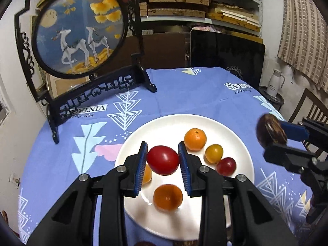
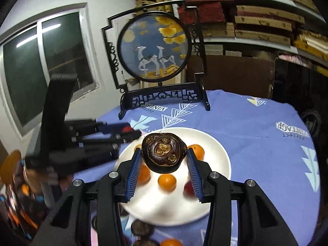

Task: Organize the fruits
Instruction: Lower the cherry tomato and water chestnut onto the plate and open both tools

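Observation:
My left gripper [image 1: 162, 150] is shut on a red tomato [image 1: 163, 161], held above the white plate [image 1: 184, 120]. On the plate lie an orange [image 1: 195, 139], a yellow tomato [image 1: 214, 153], a small red tomato [image 1: 226, 166] and another orange [image 1: 168, 197]. A third orange is half hidden behind my left finger. My right gripper [image 2: 164, 151] is shut on a dark brown water chestnut [image 2: 164, 155] over the same plate [image 2: 217, 149]. From the left wrist view the right gripper [image 1: 272, 135] comes in from the right edge. The left gripper [image 2: 131, 133] shows blurred at the plate's left.
A round framed deer picture on a black stand [image 1: 80, 32] stands at the table's far left. A dark screen [image 1: 225, 53] stands behind the table, and a white jug [image 1: 274, 83] sits at the right. More water chestnuts [image 2: 142, 227] and an orange [image 2: 171, 242] lie on the blue cloth [image 2: 256, 143] near me.

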`<control>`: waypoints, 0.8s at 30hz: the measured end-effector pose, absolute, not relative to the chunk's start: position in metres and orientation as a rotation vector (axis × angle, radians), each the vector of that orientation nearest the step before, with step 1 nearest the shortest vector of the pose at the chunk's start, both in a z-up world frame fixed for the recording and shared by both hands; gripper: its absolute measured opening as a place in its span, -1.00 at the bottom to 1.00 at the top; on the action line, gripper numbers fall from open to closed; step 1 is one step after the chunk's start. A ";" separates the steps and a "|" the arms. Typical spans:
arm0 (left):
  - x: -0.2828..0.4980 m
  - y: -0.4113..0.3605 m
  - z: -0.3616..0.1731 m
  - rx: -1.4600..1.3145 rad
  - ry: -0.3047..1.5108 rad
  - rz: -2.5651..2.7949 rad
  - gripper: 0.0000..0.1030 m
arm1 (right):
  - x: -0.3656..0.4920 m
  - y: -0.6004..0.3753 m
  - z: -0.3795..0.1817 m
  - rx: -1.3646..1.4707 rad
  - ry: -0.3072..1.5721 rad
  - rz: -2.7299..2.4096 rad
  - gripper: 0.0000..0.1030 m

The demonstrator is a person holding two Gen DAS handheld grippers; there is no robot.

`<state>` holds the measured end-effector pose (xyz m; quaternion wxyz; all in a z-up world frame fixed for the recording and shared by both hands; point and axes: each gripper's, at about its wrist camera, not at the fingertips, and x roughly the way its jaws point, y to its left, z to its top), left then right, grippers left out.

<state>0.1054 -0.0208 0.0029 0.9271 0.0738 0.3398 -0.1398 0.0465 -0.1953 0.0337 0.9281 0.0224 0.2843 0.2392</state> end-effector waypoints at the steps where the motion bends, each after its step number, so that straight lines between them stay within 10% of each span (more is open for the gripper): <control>1: 0.108 -0.021 0.000 0.147 0.701 -0.285 -0.42 | 0.055 -0.194 0.032 0.058 0.586 0.480 -0.13; 24: 0.121 -0.030 -0.042 0.231 0.768 -0.252 -0.41 | 0.093 -0.182 -0.014 0.119 0.667 0.467 -0.13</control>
